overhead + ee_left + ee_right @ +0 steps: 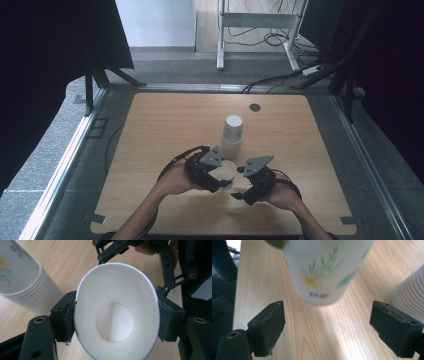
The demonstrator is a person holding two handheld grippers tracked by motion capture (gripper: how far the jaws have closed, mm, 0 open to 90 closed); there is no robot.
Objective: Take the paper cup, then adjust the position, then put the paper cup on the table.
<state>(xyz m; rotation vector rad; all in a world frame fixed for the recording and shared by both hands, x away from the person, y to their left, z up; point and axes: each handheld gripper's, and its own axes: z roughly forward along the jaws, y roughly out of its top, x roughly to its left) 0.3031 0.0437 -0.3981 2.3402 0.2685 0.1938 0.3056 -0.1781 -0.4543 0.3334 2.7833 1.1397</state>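
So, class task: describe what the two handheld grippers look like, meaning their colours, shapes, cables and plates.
Both grippers, left gripper and right gripper, are black with bolted linkage bars. Each carries a grey three-cornered plate on top and trails a black cable. The fingers are blocky black pads, worn at their edges.

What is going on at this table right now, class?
A person works with two hand-held grippers at a wooden table. The left gripper is shut on a single paper cup, squeezing its rim into an oval. The right gripper is open, its jaws apart from the cup's flower-printed side. A stack of cups stands upside down just behind the grippers.
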